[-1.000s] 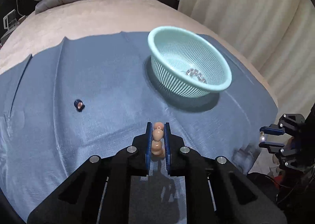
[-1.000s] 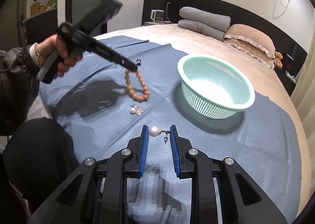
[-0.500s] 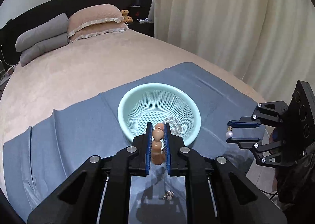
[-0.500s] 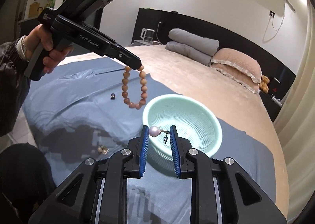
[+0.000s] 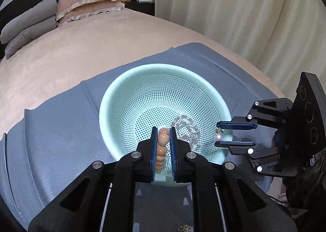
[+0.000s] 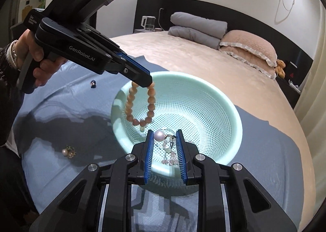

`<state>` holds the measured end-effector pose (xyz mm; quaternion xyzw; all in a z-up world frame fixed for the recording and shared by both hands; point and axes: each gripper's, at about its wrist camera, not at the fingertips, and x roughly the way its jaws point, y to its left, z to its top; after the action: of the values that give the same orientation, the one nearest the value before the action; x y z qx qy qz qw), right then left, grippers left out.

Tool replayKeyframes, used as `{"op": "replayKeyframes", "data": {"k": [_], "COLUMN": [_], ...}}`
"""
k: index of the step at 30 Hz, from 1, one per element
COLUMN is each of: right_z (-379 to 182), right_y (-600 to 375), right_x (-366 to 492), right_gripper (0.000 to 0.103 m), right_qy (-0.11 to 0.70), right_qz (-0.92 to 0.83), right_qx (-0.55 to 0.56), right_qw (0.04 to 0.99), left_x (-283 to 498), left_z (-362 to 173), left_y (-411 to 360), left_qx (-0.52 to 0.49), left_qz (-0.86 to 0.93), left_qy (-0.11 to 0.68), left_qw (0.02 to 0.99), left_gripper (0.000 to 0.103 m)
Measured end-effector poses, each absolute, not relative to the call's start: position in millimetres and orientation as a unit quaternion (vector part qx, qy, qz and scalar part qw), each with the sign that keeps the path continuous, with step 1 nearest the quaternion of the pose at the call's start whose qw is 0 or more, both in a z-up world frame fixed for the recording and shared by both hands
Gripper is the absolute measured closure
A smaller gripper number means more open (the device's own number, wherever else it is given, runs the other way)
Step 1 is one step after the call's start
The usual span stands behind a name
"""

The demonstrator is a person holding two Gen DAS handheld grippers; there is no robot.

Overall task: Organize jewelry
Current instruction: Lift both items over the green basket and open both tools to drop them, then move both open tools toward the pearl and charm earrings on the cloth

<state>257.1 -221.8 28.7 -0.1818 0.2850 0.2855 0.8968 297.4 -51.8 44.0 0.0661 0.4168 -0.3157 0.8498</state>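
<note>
Fingers (image 5: 155,146): left clamp 1 bead bracelet (image 6: 140,105) | right pinch 1 pearl earring (image 6: 161,136) | 1 basket (image 6: 234,113)

The left gripper (image 5: 163,137) clamps a wooden bead bracelet (image 5: 162,146) above the mint basket (image 5: 126,93). At three o'clock, the right gripper (image 5: 219,135) pinches a pearl earring (image 5: 218,137) over the basket's rim. A pale bracelet (image 5: 187,128) lies inside.

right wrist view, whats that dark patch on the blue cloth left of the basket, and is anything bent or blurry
Right wrist view: shadow of the left gripper on the blue cloth; the headboard bows from fisheye. Left wrist view: sharp, curtain bulges.
</note>
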Motion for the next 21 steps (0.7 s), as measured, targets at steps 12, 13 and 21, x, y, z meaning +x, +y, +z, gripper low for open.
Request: {"op": "replayKeyframes", "data": {"k": [12,13,21], "right_z": [40.3,44.8,50.0], "right_y": [-229.8,-229.2,-196.5], "right_x": [232.9,226.7,159.6], "right_gripper": [0.082,0.082,0.082], "right_qy": [0.281,0.277,0.267], "right_qz": [0.286,0.289,0.360], "right_qx": [-0.170,-0.169,-0.193], "right_qw": [0.900,0.900,0.873], "left_x": [265.1,257.9,197.9], "left_z": [55.1,58.3,49.7], "left_y": [-19.7,-17.6,-2.6], "left_qx": [0.049,0.053,0.077], "left_qz": [-0.283,-0.283,-0.283], "left_qy": [0.408,0.406,0.417], "left_qw": [0.867,0.867,0.860], "left_gripper": [0.054,0.054,0.052]}}
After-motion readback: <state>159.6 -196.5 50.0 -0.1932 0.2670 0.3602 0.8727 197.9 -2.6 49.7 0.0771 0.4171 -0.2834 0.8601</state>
